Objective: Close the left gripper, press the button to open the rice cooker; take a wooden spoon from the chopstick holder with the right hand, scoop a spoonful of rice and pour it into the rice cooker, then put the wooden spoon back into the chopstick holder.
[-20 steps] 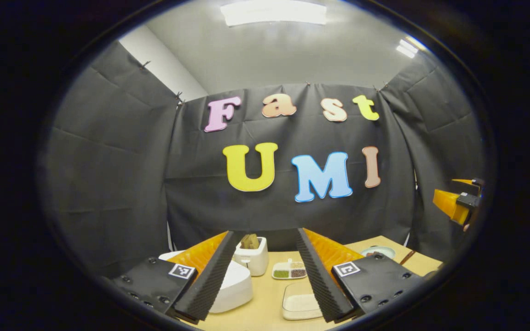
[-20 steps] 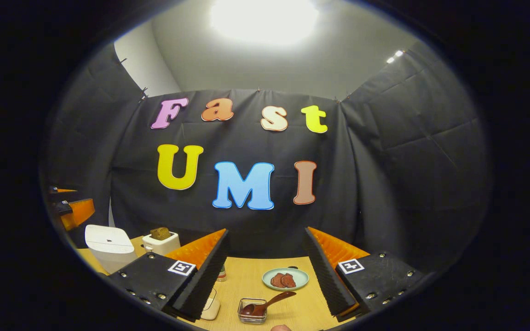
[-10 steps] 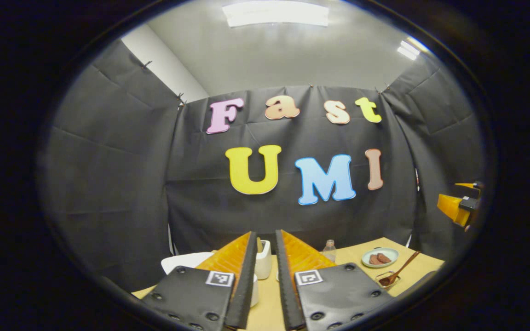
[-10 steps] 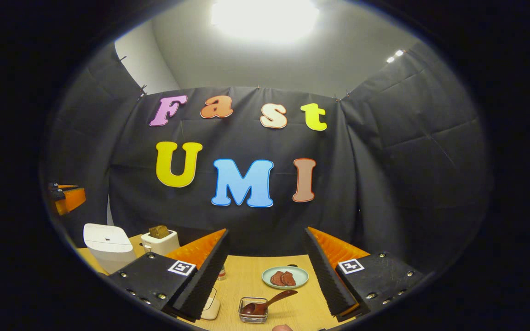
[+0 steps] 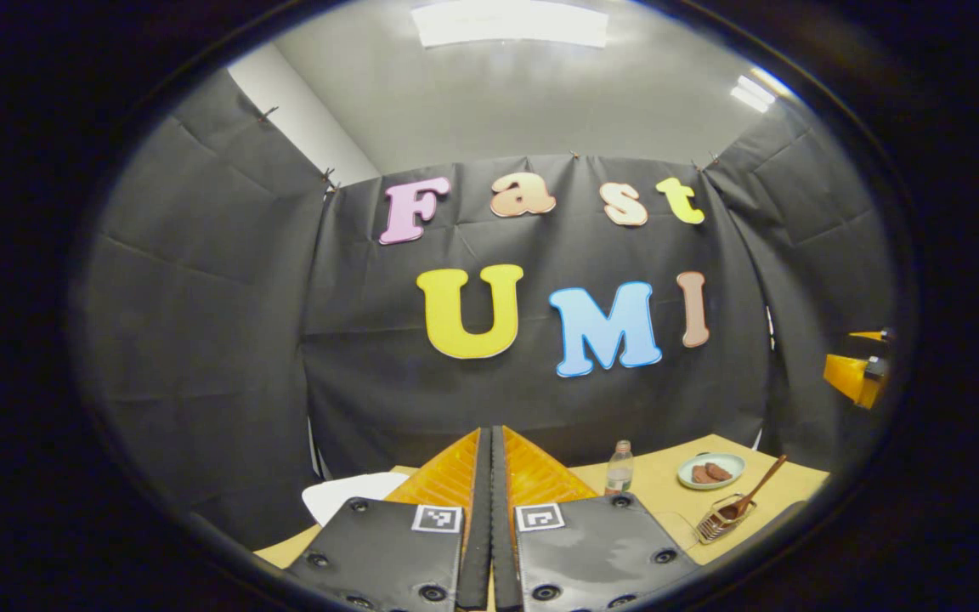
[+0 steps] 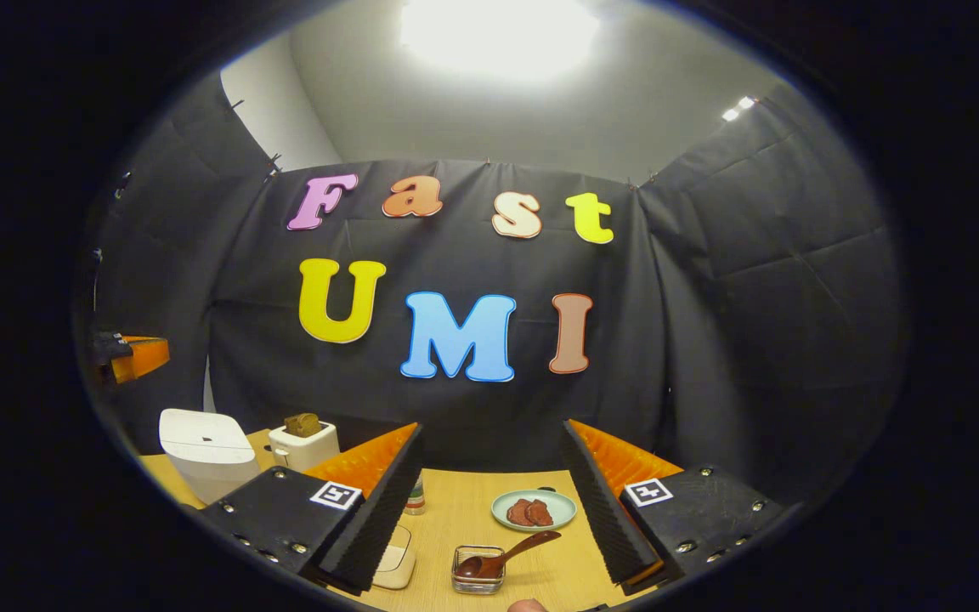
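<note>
With its fingers pressed flat together on nothing, the left gripper (image 5: pixel 490 442) hangs level above the pale wooden table (image 5: pixel 668 489), the closed white rice cooker (image 5: pixel 345 497) low to its left. The right gripper (image 6: pixel 489 450) gapes wide, the brown wooden spoon (image 6: pixel 502 557) slanting in the clear chopstick holder (image 6: pixel 478 580) just below between its fingers.

On the bench (image 6: pixel 455 518), in the right gripper view, the rice cooker (image 6: pixel 205 450) stands at far left with a toaster (image 6: pixel 302 444) just right of it, toward the rear wall. A bottle (image 6: pixel 415 497) stands mid-bench. A plate (image 6: pixel 534 508) lies right of the bottle. Nearer than the plate sits the chopstick holder (image 6: pixel 478 580), with the wooden spoon (image 6: pixel 506 554) lying in it, handle slanting up to the right.
</note>
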`<move>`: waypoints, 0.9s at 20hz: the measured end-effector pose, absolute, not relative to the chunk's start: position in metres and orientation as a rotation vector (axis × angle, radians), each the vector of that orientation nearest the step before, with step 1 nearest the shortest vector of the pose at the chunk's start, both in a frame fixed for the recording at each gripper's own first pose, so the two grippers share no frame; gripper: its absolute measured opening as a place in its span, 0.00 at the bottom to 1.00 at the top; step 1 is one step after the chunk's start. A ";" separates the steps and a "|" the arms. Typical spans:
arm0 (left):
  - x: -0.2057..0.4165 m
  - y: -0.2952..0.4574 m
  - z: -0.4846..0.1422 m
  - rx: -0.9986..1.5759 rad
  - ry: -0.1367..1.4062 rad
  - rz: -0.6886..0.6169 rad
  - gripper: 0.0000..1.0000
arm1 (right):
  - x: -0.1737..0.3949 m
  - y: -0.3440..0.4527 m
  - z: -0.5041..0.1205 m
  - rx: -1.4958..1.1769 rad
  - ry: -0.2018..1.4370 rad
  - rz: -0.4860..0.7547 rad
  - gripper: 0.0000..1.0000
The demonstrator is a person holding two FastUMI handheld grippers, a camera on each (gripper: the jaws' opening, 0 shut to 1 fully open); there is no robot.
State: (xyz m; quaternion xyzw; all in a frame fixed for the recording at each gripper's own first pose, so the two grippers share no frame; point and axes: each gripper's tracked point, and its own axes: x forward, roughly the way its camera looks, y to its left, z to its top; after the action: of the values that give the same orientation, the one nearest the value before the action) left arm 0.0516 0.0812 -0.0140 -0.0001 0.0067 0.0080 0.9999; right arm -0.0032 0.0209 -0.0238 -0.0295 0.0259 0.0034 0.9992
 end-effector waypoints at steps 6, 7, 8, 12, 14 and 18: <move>0.094 0.125 -0.054 -0.029 0.084 0.069 0.09 | -0.013 0.015 -0.025 -0.077 0.063 -0.049 0.97; 0.101 0.131 -0.063 -0.021 0.100 0.075 0.10 | -0.015 0.014 -0.026 -0.079 0.067 -0.060 0.97; 0.108 0.138 -0.073 -0.015 0.113 0.080 0.10 | -0.016 0.012 -0.026 -0.083 0.072 -0.071 0.97; 0.132 0.158 -0.110 0.002 0.166 0.096 0.09 | -0.023 0.010 -0.030 -0.103 0.090 -0.112 0.96; 0.140 0.163 -0.130 -0.006 0.201 0.099 0.09 | -0.026 0.009 -0.032 -0.115 0.100 -0.127 0.96; 0.156 0.170 -0.177 -0.005 0.267 0.104 0.10 | -0.031 0.010 -0.036 -0.143 0.122 -0.145 0.97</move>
State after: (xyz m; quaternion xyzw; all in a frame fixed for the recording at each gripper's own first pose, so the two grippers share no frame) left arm 0.1557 0.1705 -0.1771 -0.0024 0.1332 0.0516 0.9897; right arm -0.0306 0.0103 -0.0357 -0.0711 0.0609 -0.0725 0.9930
